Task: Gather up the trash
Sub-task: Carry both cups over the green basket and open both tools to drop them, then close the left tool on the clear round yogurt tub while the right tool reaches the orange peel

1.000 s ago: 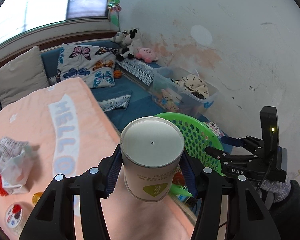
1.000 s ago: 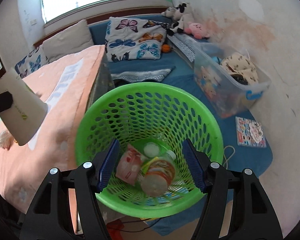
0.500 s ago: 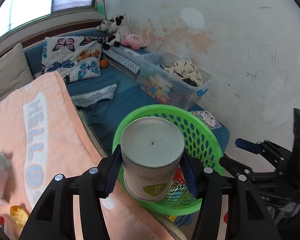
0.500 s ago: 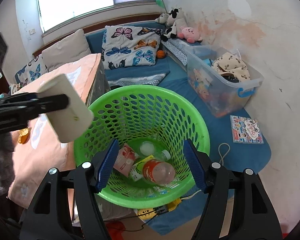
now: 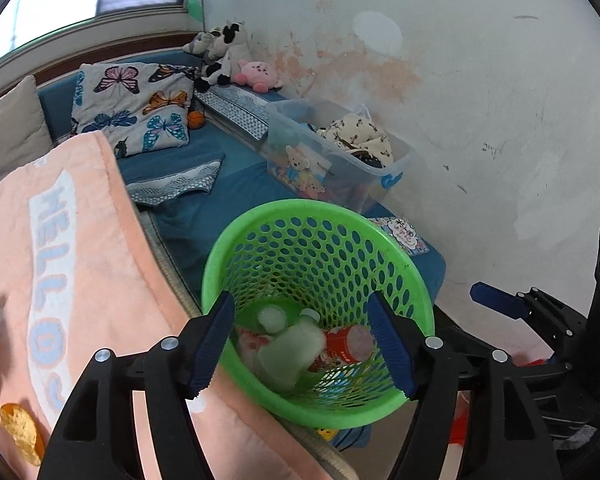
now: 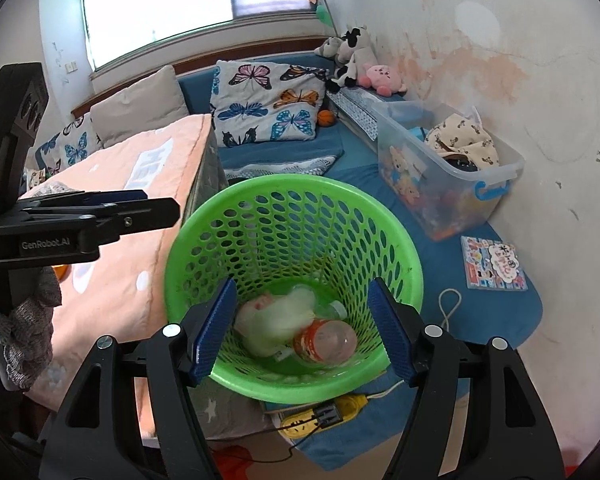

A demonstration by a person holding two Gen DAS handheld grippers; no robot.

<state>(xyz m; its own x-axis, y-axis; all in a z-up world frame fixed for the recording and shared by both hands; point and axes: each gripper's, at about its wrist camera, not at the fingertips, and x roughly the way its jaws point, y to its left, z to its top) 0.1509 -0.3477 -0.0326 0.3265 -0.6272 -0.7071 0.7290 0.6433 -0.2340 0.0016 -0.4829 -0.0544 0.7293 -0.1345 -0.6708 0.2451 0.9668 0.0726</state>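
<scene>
A green perforated basket point(image 5: 320, 208) point(image 6: 292, 182) stands on the floor beside the bed. At its bottom a pale paper cup point(image 5: 290, 354) point(image 6: 276, 320) lies on its side next to a red-labelled bottle point(image 5: 342, 346) point(image 6: 324, 340) and other scraps. My left gripper point(image 5: 300, 298) hangs over the basket's mouth. Its jaws are opening, and nothing is between them. In the right wrist view it reaches in from the left point(image 6: 160, 202). My right gripper point(image 6: 302, 286) also hovers over the basket, open and holding nothing. One of its blue pads point(image 5: 496, 301) shows at the right of the left wrist view.
A peach blanket point(image 5: 60, 260) printed HELLO covers the bed left of the basket, with an orange scrap point(image 5: 20, 432) on it. A clear storage box point(image 6: 448, 176) stands by the wall. A yellow power strip point(image 6: 320, 416) and a booklet point(image 6: 492, 264) lie on the blue mat.
My left gripper carried the paper cup over the basket, then opened. The cup has dropped from the jaws and now lies inside the basket. The right gripper stayed over the basket.
</scene>
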